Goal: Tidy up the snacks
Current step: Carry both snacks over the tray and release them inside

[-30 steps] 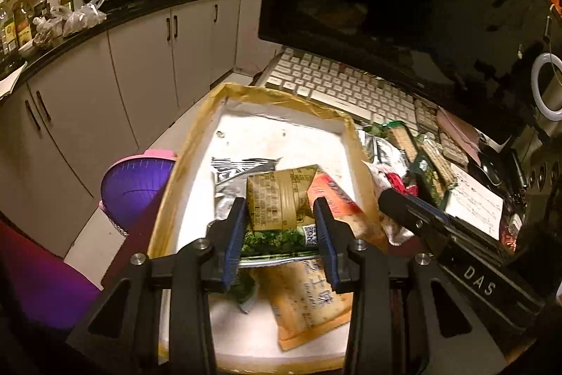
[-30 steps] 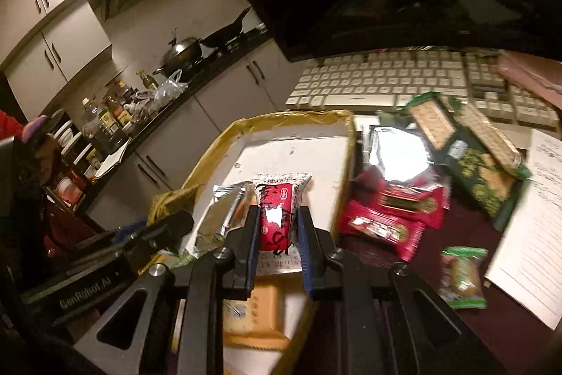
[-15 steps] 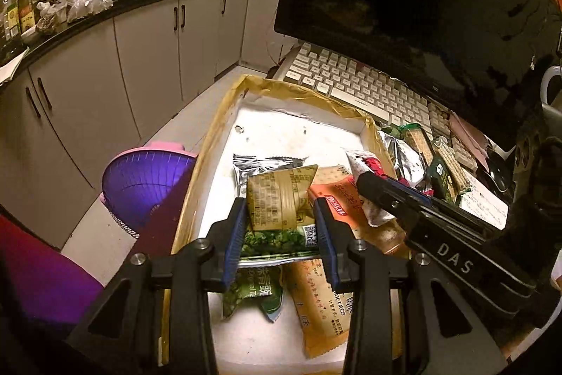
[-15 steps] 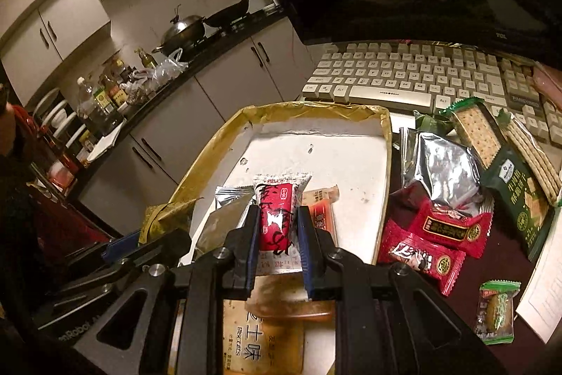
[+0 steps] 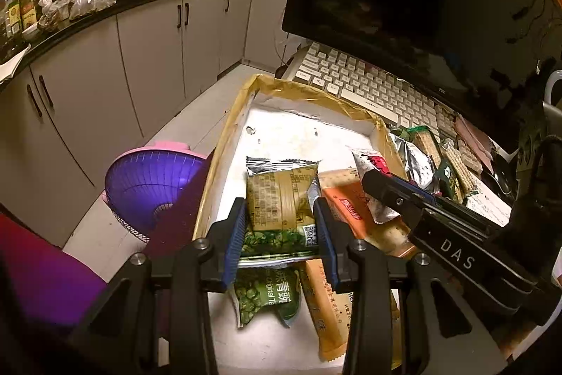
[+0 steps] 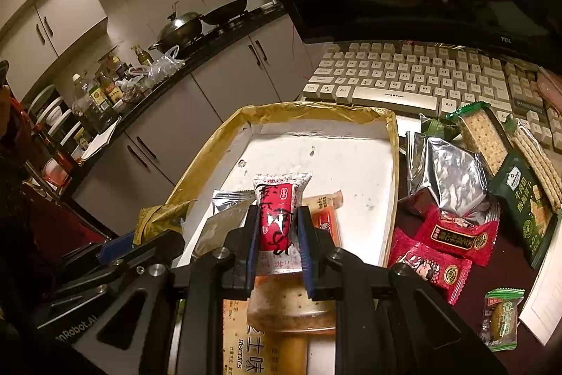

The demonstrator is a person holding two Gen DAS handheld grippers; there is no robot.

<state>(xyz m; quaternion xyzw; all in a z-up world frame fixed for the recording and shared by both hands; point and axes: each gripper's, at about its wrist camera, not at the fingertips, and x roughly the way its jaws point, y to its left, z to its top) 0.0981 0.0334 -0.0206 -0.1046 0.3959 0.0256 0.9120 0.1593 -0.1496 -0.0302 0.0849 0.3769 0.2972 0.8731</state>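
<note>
Left gripper [image 5: 281,234] fingers clamp green pea packet [image 5: 279,199] over tray [image 6: 217,143]; right gripper [image 6: 279,241] fingers pinch red-white packet [image 6: 281,209] above it too. Tray holds several snacks, incl. orange biscuit pack [image 5: 346,206]. Roughly half done: silver bag [image 6: 446,178], red packets [image 6: 456,234], cracker packs [image 6: 520,199] left on tabletop [image 6: 502,273]

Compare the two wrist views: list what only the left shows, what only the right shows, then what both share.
Only the left wrist view: a purple fan on the floor and a green pea packet lying in the box.
Only the right wrist view: two red packets and a small green sweet on the table.
Both: the box, keyboard and silver pouch.
</note>
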